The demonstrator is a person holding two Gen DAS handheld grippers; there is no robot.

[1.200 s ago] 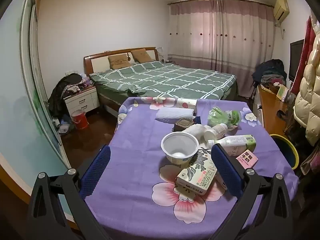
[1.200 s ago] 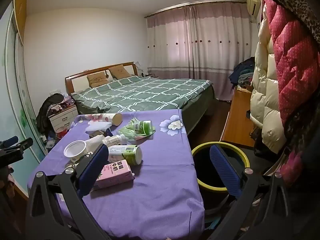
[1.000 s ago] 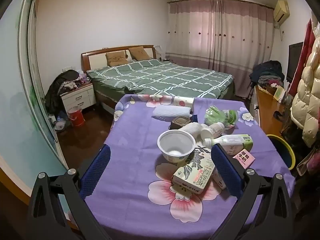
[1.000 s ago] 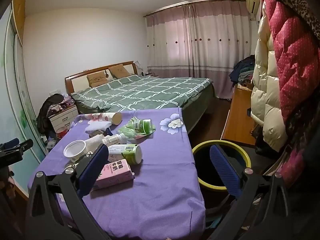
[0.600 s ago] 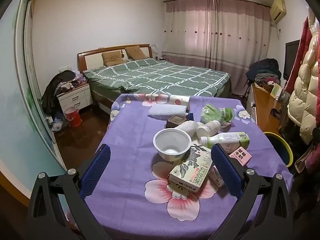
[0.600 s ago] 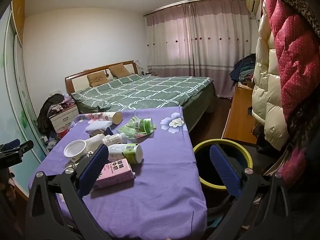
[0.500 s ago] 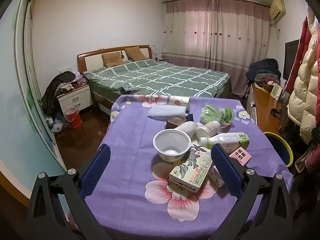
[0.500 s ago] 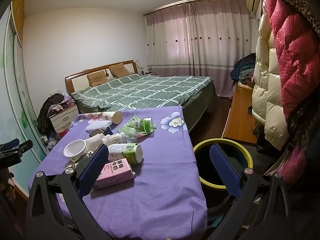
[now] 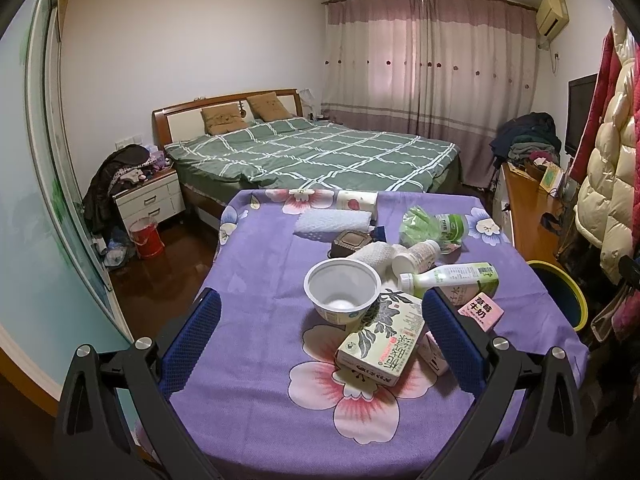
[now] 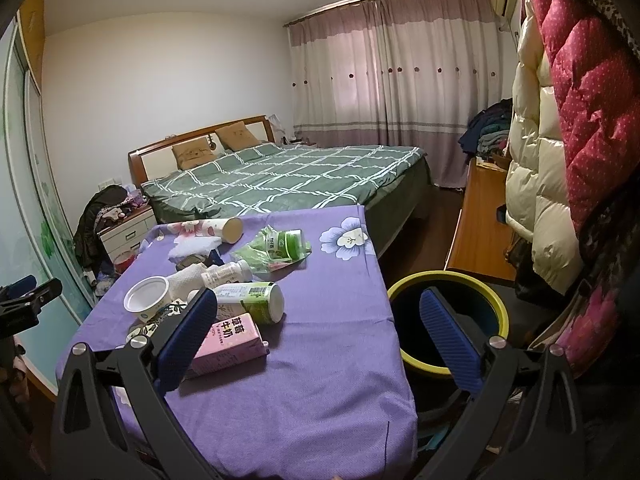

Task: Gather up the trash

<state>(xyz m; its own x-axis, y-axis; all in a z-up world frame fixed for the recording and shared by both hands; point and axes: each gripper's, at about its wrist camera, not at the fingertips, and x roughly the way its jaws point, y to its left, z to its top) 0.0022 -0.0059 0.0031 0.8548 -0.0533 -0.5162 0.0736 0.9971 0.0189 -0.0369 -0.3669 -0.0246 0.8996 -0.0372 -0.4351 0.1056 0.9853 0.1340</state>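
Trash lies heaped on a purple flowered tablecloth [image 9: 256, 280]: a white plastic bowl [image 9: 342, 294], a flat green-printed carton [image 9: 382, 343], a green-labelled bottle [image 9: 452, 279], a pink milk carton [image 9: 481, 311], a small white bottle [image 9: 414, 256] and a green plastic bag [image 9: 434, 226]. My left gripper [image 9: 320, 328] hangs open over the near edge, short of the bowl. In the right wrist view the pink milk carton [image 10: 230, 340] and green-labelled bottle [image 10: 252, 302] lie just beyond the left finger. My right gripper [image 10: 316, 330] is open above the table's right edge, next to a yellow-rimmed bin [image 10: 448, 316] on the floor.
A green checked bed [image 9: 316, 156] stands behind the table. A white nightstand [image 9: 150, 200] and red bucket [image 9: 146, 232] are at the left. A wooden sideboard [image 10: 480, 224] and hanging padded coats [image 10: 576, 120] crowd the right. The other gripper's tip [image 10: 24, 304] shows at far left.
The left wrist view has drifted slightly, so the trash sits a little further left and nearer. The right wrist view is almost the same. Both grippers stay open.
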